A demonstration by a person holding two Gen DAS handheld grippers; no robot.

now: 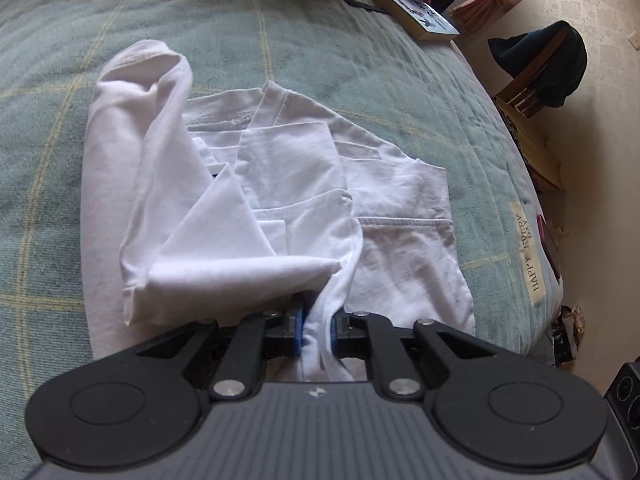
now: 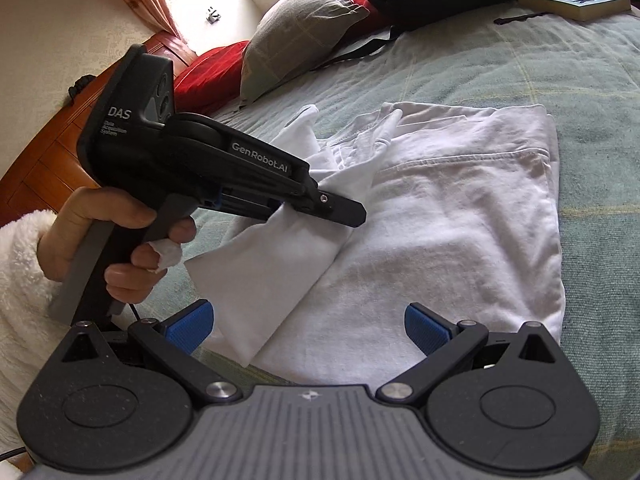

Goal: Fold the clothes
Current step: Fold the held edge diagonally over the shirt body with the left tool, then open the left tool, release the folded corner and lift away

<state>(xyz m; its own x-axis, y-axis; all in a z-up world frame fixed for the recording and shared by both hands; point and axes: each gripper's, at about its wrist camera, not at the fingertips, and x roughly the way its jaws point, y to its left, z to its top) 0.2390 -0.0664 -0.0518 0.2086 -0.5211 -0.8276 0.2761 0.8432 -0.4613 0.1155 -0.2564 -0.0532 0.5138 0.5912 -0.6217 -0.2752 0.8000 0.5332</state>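
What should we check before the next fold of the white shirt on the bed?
1. Left claw pinching the white shirt: ok, cloth sits between its blue pads.
2. Right claw free to help: ok, open and empty.
3. Lifted flap clear of the rest: ok, it hangs from the left claw above the flat part.
4. Flat part smooth: not ok, layers near the collar are bunched.
5. Room on the green blanket: ok, the book lies well away.
6. Underside of the shirt: cannot tell.
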